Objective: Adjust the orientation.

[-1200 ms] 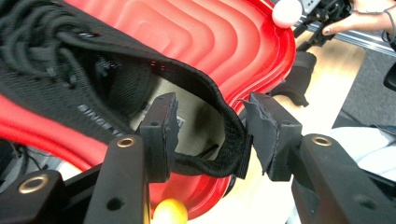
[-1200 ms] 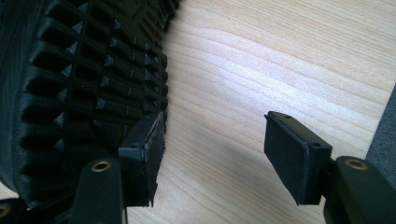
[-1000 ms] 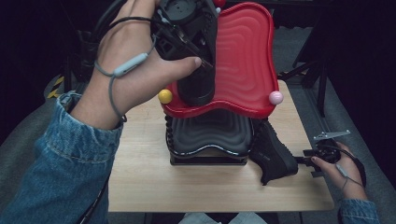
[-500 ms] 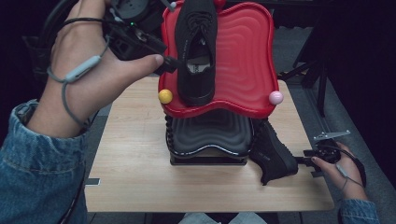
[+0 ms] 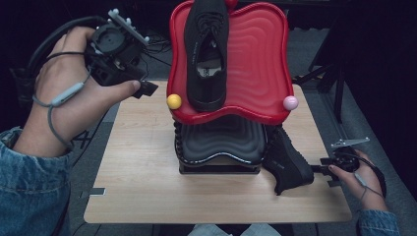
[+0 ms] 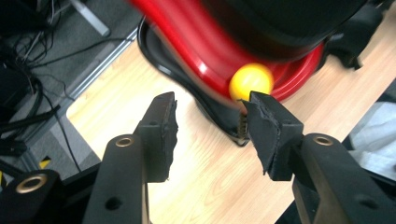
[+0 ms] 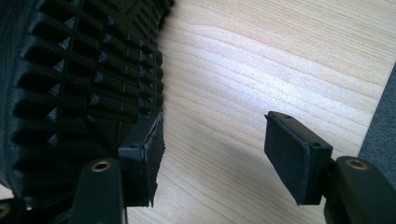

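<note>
- The left gripper (image 6: pixel 208 123) is held wide open, empty, above the surface's (image 5: pixel 147 196) left edge.
- The right gripper (image 7: pixel 212 154) gapes too (one jaw beside a tipped shoe's (image 5: pixel 285 160) sole).
- Another black shoe (image 5: pixel 207 49) lies on the red tray (image 5: pixel 260 64), its length running away from the person.

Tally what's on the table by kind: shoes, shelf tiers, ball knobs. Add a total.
Shoes: 2, one on the red tier, one beside the rack's base
Shelf tiers: 2, red and black
Ball knobs: 2, yellow and pink
Total: 6
</note>
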Action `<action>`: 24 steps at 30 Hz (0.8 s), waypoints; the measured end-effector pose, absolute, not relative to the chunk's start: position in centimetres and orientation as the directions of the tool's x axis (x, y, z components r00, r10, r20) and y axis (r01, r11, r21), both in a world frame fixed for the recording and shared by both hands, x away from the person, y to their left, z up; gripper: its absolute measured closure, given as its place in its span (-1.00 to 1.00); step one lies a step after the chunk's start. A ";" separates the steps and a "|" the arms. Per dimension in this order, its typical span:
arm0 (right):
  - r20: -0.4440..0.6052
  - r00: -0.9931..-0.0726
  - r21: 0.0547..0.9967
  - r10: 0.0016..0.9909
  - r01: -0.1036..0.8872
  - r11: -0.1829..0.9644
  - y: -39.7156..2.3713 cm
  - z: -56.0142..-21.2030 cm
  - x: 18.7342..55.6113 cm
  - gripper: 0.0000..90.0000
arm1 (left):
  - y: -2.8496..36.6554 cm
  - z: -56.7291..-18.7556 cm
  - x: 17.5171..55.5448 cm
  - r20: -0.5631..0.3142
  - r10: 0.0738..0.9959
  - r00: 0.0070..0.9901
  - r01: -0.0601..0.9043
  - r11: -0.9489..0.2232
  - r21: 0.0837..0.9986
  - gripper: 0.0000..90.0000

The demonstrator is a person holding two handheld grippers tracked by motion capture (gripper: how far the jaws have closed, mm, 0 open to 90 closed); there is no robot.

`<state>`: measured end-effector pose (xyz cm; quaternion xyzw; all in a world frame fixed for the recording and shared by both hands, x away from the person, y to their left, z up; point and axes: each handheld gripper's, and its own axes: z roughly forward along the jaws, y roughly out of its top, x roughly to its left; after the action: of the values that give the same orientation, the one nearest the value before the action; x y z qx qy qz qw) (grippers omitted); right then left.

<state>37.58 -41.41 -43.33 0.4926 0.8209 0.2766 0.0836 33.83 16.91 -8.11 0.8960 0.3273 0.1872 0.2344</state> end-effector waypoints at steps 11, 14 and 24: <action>0.124 -0.510 0.564 0.851 0.742 0.362 -41.3 -42.5 37.4 -0.10 | 21.7 -16.6 35.9 0.084 0.708 0.702 0.566 -0.624 0.539 0.10; 0.125 -0.513 0.555 0.849 0.746 0.368 -41.4 -42.6 37.5 -0.05 | 22.5 -19.3 36.4 0.073 0.707 0.704 0.576 -0.628 0.524 0.06; 0.112 -0.516 0.520 0.849 0.759 0.392 -41.4 -41.7 37.2 0.47 | 25.3 -28.6 36.5 0.016 0.722 0.691 0.608 -0.593 0.528 0.00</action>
<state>37.18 -41.39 -41.67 0.4845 0.8299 0.2630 0.0858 36.47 25.35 -28.55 0.8850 0.3757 0.1149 0.2496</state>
